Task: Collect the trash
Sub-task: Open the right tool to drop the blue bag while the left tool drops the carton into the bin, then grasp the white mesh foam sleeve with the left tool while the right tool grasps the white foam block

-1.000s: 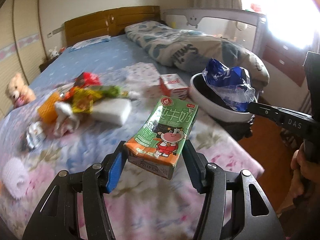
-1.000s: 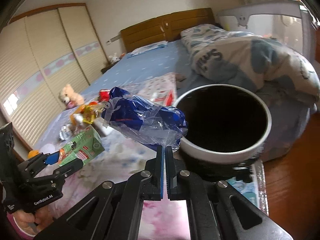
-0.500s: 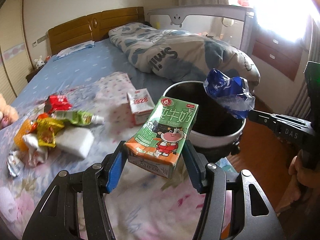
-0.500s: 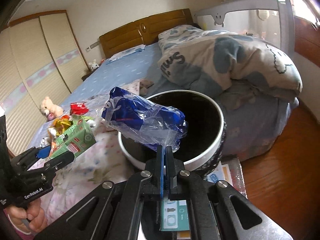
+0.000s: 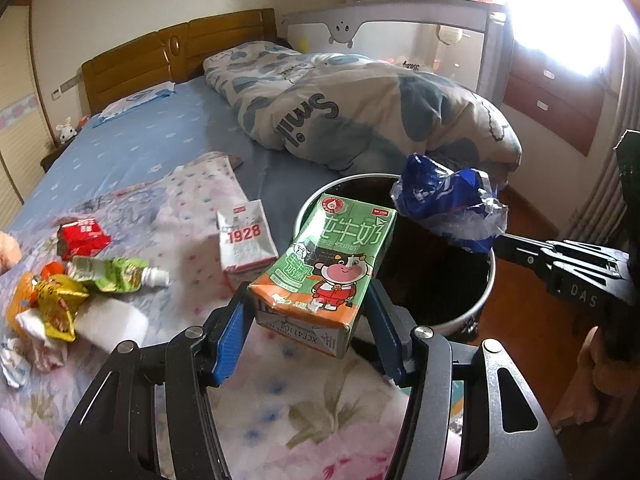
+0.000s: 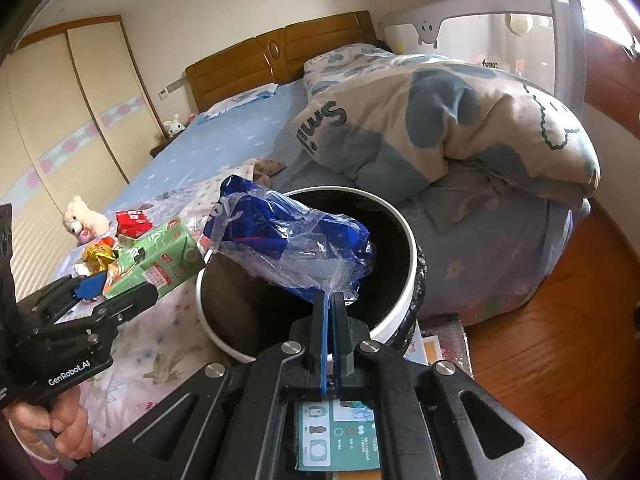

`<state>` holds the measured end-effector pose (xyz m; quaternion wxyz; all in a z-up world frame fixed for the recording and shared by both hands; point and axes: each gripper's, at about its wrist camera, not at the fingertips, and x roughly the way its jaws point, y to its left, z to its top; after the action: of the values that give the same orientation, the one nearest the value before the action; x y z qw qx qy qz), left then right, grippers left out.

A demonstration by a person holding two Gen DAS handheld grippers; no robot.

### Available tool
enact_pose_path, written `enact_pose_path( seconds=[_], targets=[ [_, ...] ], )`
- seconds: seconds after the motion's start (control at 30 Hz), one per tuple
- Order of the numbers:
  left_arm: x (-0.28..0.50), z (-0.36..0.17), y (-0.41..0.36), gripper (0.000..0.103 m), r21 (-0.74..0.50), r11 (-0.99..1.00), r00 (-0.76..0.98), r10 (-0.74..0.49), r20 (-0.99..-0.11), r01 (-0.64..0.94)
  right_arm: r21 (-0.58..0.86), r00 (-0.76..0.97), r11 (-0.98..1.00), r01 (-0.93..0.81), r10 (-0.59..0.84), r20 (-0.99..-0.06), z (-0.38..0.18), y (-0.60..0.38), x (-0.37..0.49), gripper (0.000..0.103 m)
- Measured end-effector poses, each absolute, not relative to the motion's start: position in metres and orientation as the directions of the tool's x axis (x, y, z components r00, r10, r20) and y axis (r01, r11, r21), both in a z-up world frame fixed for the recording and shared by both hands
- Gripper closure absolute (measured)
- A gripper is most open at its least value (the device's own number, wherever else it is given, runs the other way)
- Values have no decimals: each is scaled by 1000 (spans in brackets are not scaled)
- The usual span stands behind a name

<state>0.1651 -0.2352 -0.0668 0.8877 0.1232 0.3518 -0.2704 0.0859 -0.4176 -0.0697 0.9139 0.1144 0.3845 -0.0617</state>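
Observation:
My left gripper point(image 5: 308, 328) is shut on a green milk carton point(image 5: 326, 264) and holds it at the near left rim of the round black trash bin point(image 5: 486, 292). The carton also shows in the right wrist view point(image 6: 160, 260). My right gripper point(image 6: 331, 304) is shut on a crumpled blue plastic bag point(image 6: 292, 240) and holds it over the bin's opening point(image 6: 400, 320). The bag shows in the left wrist view point(image 5: 448, 208), above the bin's far right rim. The bin stands on the floor against the bed's edge.
More trash lies on the flowered blanket point(image 5: 280, 420): a white "1928" box point(image 5: 245, 240), a red packet point(image 5: 82, 236), a green pouch point(image 5: 116, 276), a yellow wrapper point(image 5: 56, 304), a white sponge point(image 5: 108, 324). A folded quilt point(image 5: 360, 112) lies behind the bin. Wood floor point(image 6: 560, 320) is to the right.
Both grippers have moved with their loads toward the bin. The blue bag now hangs over the opening and the carton has reached the bin's rim.

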Motion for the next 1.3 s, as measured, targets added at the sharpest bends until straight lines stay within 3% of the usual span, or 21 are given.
enact_pose_path(
  seconds=[0.43,0.57,0.63,0.7,0.87,1.07,1.3],
  targets=[
    [179,-75,-255,46,15,810,579,-406,-707,586,124,672,970,208,-50,-738,-73,-426,101,101],
    [179,-76,-253,24,-3,814,570,-410,-712,581,127,671,969,211,-49,-740,-73,-428,105,95],
    [177,-76,-248,22,-4,819,576,-407,-709,574,147,671,965,217,-38,-740,-74,-431,106,81],
    [174,-76,-240,22,-11,827,580,-403,-708,562,162,679,961,224,-34,-734,-74,-432,104,52],
    [169,-77,-213,19,-35,859,592,-381,-711,511,184,709,957,223,-30,-705,-69,-424,99,39],
    [163,-83,-170,18,-54,902,611,-333,-718,428,216,733,959,183,13,-681,-63,-403,101,31],
    [149,-89,-108,18,-54,950,647,-251,-720,309,245,725,966,81,111,-679,-66,-353,110,30]
  ],
)
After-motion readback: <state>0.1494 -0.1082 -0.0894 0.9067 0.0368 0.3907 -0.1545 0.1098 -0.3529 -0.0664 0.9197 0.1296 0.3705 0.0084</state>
